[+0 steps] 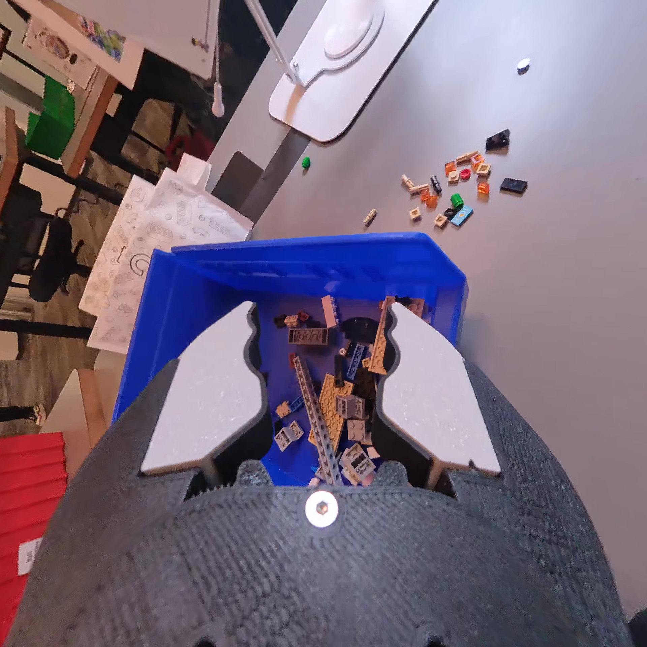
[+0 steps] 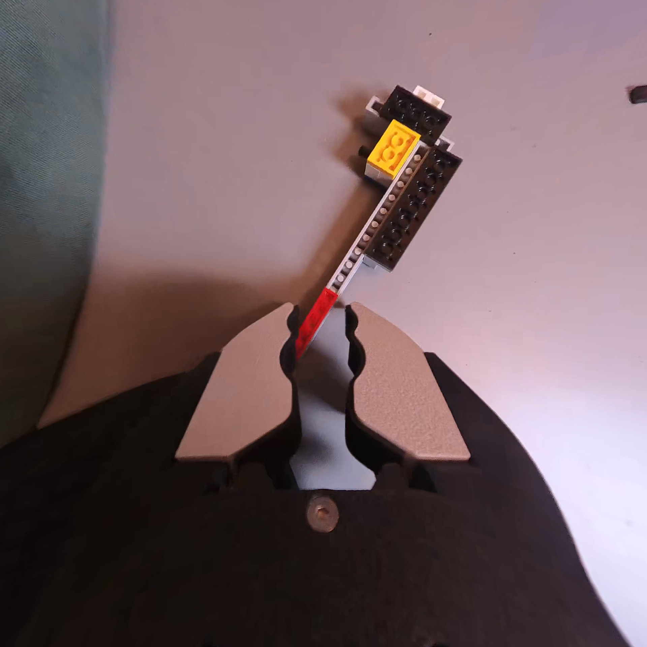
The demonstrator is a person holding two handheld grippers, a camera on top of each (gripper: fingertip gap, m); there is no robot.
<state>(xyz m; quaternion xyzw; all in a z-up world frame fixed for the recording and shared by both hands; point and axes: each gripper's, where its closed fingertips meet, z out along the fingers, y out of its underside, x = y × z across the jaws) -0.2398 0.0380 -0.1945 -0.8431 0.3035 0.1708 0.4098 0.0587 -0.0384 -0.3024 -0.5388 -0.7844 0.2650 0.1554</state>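
My left gripper (image 1: 322, 308) is open wide and empty, hovering over a blue bin (image 1: 315, 252) that holds several loose bricks (image 1: 332, 402) in tan, grey, black and blue. My right gripper (image 2: 321, 310) is open over the grey table (image 2: 210, 140). A brick assembly (image 2: 402, 196) reaches from between its fingers to the far right: a long grey strip with black plates, a yellow brick (image 2: 394, 147) and a red end piece (image 2: 315, 322). The red end lies against the left finger (image 2: 252, 378). The right finger (image 2: 392, 378) stands clear of it.
Small loose pieces (image 1: 451, 189) lie scattered on the table beyond the bin, with a green stud (image 1: 306, 162) apart from them. A white lamp base (image 1: 332, 70) stands farther back. Printed paper bags (image 1: 150, 238) hang at the table's left edge. Teal fabric (image 2: 45, 175) borders the right wrist view's left side. One gripper's finger ends stand about 35 centimeters off the other's. The green stud (image 1: 306, 162) lies some 25 centimeters from my left tips, 40 centimeters from my right tips.
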